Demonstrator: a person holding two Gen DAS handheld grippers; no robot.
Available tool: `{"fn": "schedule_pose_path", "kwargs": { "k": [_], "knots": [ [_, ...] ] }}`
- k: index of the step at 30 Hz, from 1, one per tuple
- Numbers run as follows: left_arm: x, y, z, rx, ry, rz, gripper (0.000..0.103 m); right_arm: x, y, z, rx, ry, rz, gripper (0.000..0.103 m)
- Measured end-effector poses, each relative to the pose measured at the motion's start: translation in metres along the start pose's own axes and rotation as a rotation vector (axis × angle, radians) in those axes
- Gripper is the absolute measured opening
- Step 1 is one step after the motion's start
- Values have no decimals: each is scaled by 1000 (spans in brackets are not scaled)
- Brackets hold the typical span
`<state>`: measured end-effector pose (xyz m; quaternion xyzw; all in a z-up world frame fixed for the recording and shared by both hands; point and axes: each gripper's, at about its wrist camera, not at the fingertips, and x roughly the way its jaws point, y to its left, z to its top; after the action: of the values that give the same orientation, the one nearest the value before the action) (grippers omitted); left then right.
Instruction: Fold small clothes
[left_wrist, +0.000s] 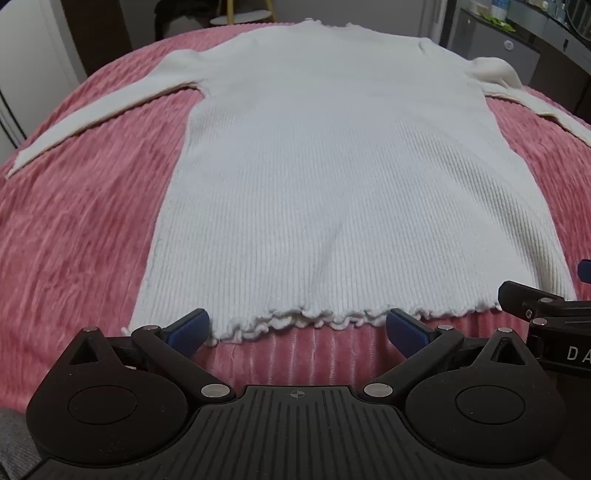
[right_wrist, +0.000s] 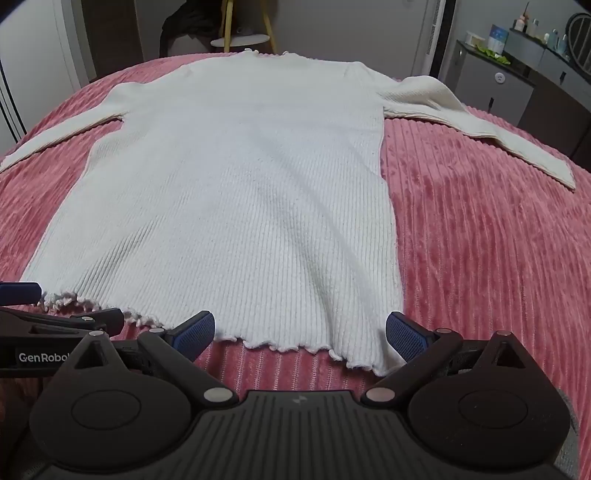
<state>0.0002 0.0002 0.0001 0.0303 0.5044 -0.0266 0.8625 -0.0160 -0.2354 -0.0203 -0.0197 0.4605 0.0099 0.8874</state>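
Soft, even indoor light falls from above across both wrist views, leaving the white sweater (left_wrist: 325, 177) slightly bluish and washed out at its centre, with faint grey shadows along its wrinkles. The pink bedspread (left_wrist: 74, 236) bulges under heavy fisheye distortion, its ribs curving toward the edges. The background room is dim and soft in focus. Fine detail is smeared throughout; no hard glare shows.

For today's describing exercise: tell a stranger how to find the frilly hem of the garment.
A pink ribbed blanket covers the bed, and a white ribbed sweater lies flat on it, sleeves spread. Its nearest edge is the hem, the sweater's only wavy, ruffled border besides the far neckline.
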Motion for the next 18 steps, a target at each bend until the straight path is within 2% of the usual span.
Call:
{"fn": "schedule_pose_path", "kwargs": {
  "k": [18],
  "knots": [
    [0, 2, 0, 3, -4, 6, 103, -1, 0, 0, 0, 0, -2, 99]
  ]
}}
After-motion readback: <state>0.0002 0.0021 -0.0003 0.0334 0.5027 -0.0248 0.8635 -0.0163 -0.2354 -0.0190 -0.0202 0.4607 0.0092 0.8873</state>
